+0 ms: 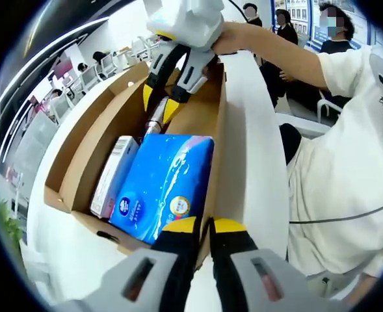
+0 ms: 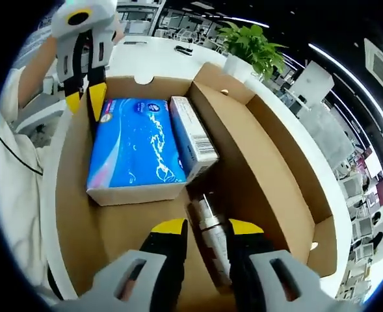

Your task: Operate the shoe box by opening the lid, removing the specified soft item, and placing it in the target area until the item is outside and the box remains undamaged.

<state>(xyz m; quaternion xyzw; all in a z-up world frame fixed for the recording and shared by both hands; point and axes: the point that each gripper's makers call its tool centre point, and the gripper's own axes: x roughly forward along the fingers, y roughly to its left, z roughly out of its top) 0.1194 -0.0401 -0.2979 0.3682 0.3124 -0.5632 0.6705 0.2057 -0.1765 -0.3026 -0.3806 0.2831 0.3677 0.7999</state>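
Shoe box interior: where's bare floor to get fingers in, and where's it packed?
Bare cardboard floor lies beside the silver bottle, between it and the box wall on the person's side, in front of the blue tissue pack. The far end is crowded: tissue pack and white carton lie side by side, with the left gripper at that wall.

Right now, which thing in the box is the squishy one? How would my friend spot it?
Look inside the open cardboard shoe box on the white table. The blue tissue pack is the biggest thing there, lying flat beside a narrow white carton. Unlike the carton and the small silver tube, it wears shiny, crinkly blue plastic.
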